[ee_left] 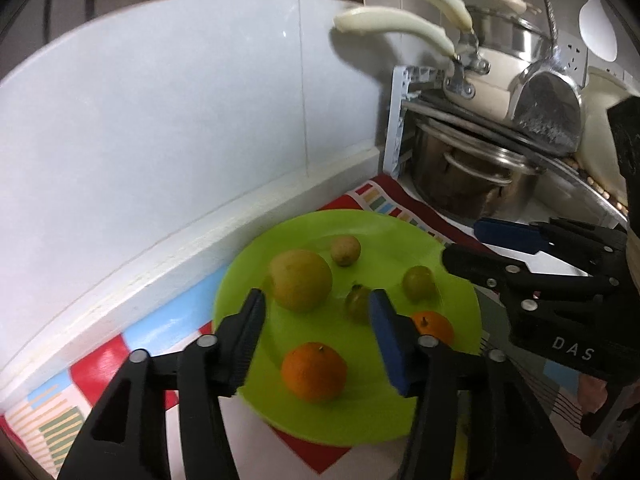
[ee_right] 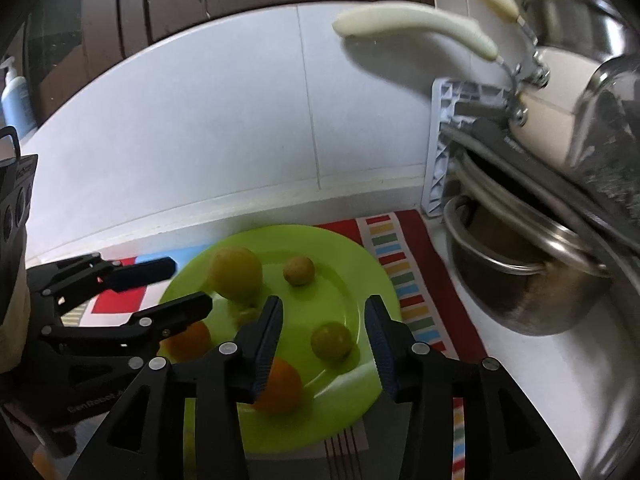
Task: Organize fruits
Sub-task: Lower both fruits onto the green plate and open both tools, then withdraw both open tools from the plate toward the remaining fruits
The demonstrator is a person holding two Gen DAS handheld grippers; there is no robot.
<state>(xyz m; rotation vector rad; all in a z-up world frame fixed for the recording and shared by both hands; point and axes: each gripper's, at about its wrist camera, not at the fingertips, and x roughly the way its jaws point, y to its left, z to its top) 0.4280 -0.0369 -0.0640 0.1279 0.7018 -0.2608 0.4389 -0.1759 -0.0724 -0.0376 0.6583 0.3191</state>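
Observation:
A lime green plate (ee_left: 384,236) (ee_right: 344,264) lies on a colourful mat and holds several fruits: a large yellow-green one (ee_left: 301,280) (ee_right: 236,274), small green ones (ee_left: 345,250) (ee_left: 418,282) (ee_right: 331,341) and two oranges (ee_left: 314,371) (ee_left: 434,326) (ee_right: 280,386). My left gripper (ee_left: 317,312) (ee_right: 192,286) is open and empty above the plate's near side. My right gripper (ee_right: 322,320) (ee_left: 468,242) is open and empty, hovering over the plate's right part.
A white tiled wall (ee_left: 180,120) runs behind the plate. A rack (ee_left: 400,120) on the right holds steel pots (ee_left: 472,176) (ee_right: 520,280) and cream-handled pans (ee_left: 404,28) (ee_right: 420,24). A soap bottle (ee_right: 16,96) stands far left.

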